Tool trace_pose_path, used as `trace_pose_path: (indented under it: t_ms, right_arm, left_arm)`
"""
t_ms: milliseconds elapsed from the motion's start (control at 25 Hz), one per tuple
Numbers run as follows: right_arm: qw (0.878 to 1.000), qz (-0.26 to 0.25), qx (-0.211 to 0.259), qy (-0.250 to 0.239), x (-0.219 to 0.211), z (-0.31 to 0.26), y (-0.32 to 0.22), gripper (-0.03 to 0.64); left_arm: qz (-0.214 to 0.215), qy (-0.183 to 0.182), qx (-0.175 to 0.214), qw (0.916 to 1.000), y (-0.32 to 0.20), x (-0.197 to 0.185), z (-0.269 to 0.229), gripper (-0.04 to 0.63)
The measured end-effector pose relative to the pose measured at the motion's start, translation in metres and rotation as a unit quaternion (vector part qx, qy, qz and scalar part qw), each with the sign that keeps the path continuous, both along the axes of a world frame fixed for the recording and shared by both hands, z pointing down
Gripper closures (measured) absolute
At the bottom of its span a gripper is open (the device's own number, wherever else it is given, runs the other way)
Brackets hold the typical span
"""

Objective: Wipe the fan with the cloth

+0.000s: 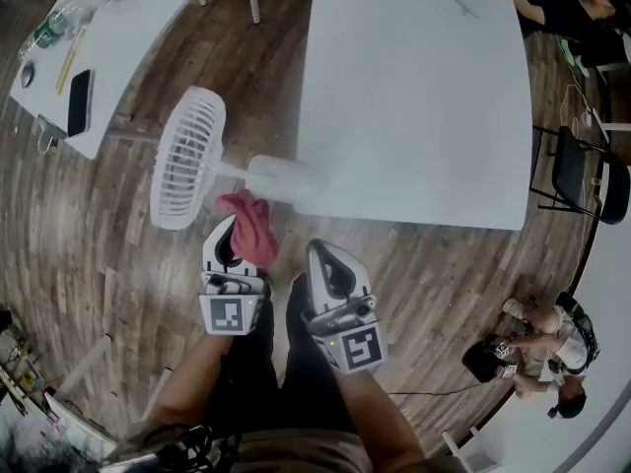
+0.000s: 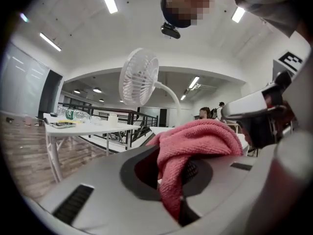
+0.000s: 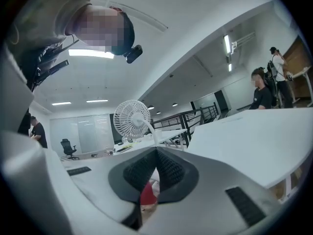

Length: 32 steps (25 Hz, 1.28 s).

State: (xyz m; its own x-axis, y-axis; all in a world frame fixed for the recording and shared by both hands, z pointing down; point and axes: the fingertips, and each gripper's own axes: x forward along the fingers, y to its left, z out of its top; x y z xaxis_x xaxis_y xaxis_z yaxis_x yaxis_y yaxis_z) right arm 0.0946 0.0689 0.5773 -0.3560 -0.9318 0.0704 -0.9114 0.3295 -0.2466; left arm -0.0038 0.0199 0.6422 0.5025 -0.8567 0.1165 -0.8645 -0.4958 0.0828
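Observation:
In the head view the white fan (image 1: 185,156) has its round caged head tipped out to the left on a bent stem, and its base (image 1: 284,179) sits at the near left edge of the big white table (image 1: 414,97). My left gripper (image 1: 235,231) is shut on the pink cloth (image 1: 252,227), which bunches over its jaws just below the fan's stem. The left gripper view shows the cloth (image 2: 195,141) draped across the jaws, with the fan (image 2: 139,77) ahead and above. My right gripper (image 1: 319,252) is shut and empty beside the left, pointing at the fan (image 3: 132,115).
A second white table (image 1: 108,67) at the upper left carries a phone (image 1: 79,101), bottles and small items. A black chair (image 1: 577,170) stands right of the big table. A person (image 1: 537,348) is on the wooden floor at lower right.

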Motion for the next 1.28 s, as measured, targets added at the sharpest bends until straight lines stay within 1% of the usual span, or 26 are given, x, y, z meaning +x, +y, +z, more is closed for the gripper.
trace_pose_path:
  t_ms: [120,200,240,320,400,440,520,560,600,640,720,760,880,960,1040,1160,1280]
  right_arm:
    - [1.000,0.009,0.019,0.007,-0.002,-0.016,-0.003,0.615]
    - [0.999,0.015,0.028,0.018,-0.002,-0.025,-0.002,0.615]
    - [0.999,0.019,0.030,0.029,-0.003,-0.026,0.000,0.615]
    - [0.998,0.031,0.023,0.053,-0.002,-0.022,0.004,0.615]
    - [0.997,0.051,0.015,0.058,0.002,-0.025,0.012,0.615]
    - [0.996,0.061,0.020,0.059,0.004,-0.033,0.017,0.617]
    - [0.993,0.073,0.035,0.081,0.002,-0.055,0.032,0.617]
    - [0.992,0.073,0.039,0.099,0.000,-0.066,0.041,0.615]
    - [0.991,0.072,0.036,0.109,-0.003,-0.074,0.050,0.617]
    - [0.991,0.070,0.029,0.107,-0.006,-0.082,0.060,0.617]
    - [0.994,0.069,0.017,0.087,-0.011,-0.096,0.078,0.617]
    - [0.994,0.071,0.022,0.082,-0.011,-0.105,0.085,0.617]
    - [0.990,0.088,0.069,0.082,0.001,-0.133,0.105,0.617]
    - [0.990,0.096,0.074,0.071,0.008,-0.139,0.125,0.617]
    - [0.990,0.103,0.076,0.060,0.014,-0.147,0.154,0.617]
    - [0.988,0.109,0.095,0.052,0.020,-0.165,0.205,0.615]
    - [0.987,0.106,0.111,0.040,0.026,-0.182,0.259,0.617]
  left_arm:
    - [-0.002,0.005,0.029,0.9996,0.000,-0.004,-0.023,0.551]
    - [0.012,0.010,0.039,0.9991,0.002,0.004,-0.041,0.551]
    - [0.024,0.011,0.043,0.9987,0.003,0.010,-0.050,0.551]
    - [0.046,0.000,0.058,0.9973,0.009,0.020,-0.063,0.551]
    - [0.069,-0.014,0.065,0.9954,0.024,0.028,-0.076,0.549]
    - [0.087,-0.017,0.062,0.9941,0.036,0.032,-0.084,0.551]
    - [0.135,-0.007,0.055,0.9893,0.061,0.040,-0.105,0.551]
    - [0.153,0.002,0.059,0.9864,0.071,0.043,-0.119,0.551]
    - [0.162,0.007,0.069,0.9844,0.077,0.044,-0.134,0.551]
    - [0.161,0.009,0.082,0.9835,0.083,0.040,-0.148,0.549]
    - [0.149,0.009,0.102,0.9835,0.092,0.028,-0.175,0.551]
    - [0.142,0.011,0.109,0.9837,0.096,0.021,-0.186,0.551]
    - [0.121,0.007,0.125,0.9847,0.109,0.005,-0.212,0.551]
    - [0.099,-0.006,0.137,0.9856,0.123,-0.005,-0.224,0.549]
    - [0.077,-0.017,0.144,0.9865,0.149,-0.014,-0.234,0.551]
    - [0.056,-0.024,0.141,0.9881,0.199,-0.020,-0.248,0.551]
    - [0.039,-0.019,0.148,0.9881,0.258,-0.016,-0.267,0.549]
